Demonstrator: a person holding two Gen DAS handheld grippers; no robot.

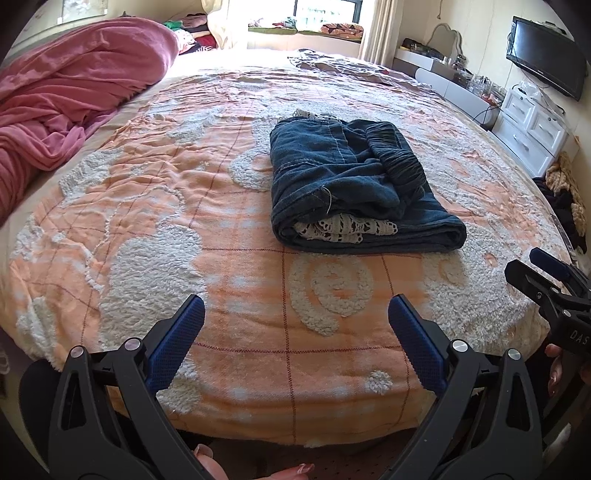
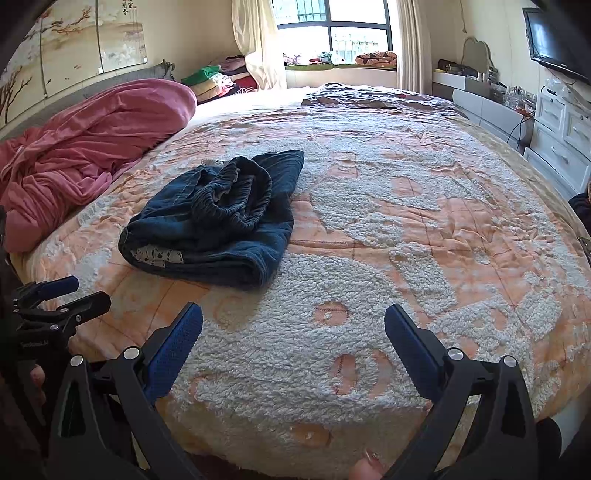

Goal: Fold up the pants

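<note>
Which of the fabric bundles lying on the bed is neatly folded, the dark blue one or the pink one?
The dark blue pants in the middle of the bedspread, folded into a compact stack with lace trim showing. The pink blanket by the headboard is just a crumpled heap.

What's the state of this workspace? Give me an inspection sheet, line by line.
Surface: bed with orange-and-white bedspread.
Job's things: pants folded into a bundle, lace trim showing at the near edge.
Clutter: pink blanket heaped on the left.
Grippers: left gripper and right gripper both open, empty, short of the pants.
Cables: one by the white drawers.
Surroundings: window, TV.
</note>
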